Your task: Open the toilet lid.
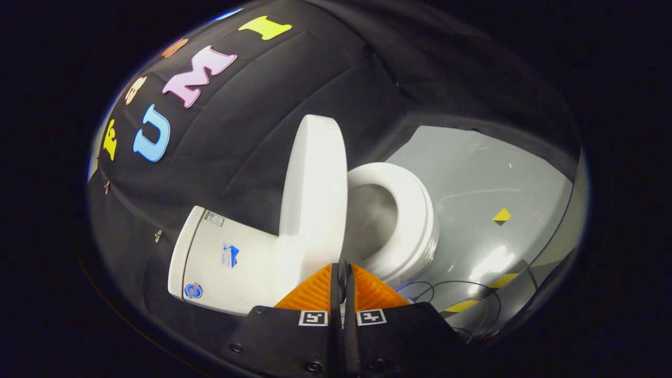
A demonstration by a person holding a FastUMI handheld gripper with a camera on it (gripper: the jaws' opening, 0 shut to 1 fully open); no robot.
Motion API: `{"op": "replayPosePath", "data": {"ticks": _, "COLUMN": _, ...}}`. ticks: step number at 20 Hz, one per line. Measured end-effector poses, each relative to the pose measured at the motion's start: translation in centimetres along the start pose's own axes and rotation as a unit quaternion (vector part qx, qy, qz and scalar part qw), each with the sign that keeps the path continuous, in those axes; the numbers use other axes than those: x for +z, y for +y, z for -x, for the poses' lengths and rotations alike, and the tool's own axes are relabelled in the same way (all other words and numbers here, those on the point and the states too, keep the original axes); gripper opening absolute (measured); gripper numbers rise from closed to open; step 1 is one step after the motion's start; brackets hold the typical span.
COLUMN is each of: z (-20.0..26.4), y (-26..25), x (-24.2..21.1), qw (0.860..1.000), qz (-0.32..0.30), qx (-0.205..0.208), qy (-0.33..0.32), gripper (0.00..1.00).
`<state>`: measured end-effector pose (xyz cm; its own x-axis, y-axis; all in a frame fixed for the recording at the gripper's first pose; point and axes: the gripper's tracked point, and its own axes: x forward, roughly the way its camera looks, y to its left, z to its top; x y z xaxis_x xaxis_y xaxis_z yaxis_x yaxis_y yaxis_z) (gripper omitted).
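Note:
A white toilet stands against the booth's black cloth wall, seen tilted. Its lid (314,194) is raised, standing nearly upright between the tank (226,260) and the seat (407,210). The seat ring lies down over the bowl, whose inside shows. My gripper (342,270) is shut, its two fingers pressed together with nothing between them. The fingertips sit just short of the lid's lower edge, near the hinge end; I cannot tell whether they touch it.
A grey glossy floor (488,173) spreads beyond the bowl, with a small yellow-black marker (502,216) and yellow-black tape strips (472,299). Thin dark cables (446,291) lie on the floor beside the bowl's base. The black cloth wall (252,131) closes in behind the tank.

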<state>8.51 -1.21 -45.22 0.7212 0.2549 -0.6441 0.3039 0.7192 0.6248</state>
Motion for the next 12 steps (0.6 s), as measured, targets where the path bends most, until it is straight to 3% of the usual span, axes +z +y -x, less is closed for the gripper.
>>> {"op": "replayPosePath", "data": {"ticks": 12, "z": 2.9, "y": 8.3, "x": -0.3, "qw": 0.994, "qz": 0.084, "qx": -0.042, "qy": -0.052, "gripper": 0.05}}
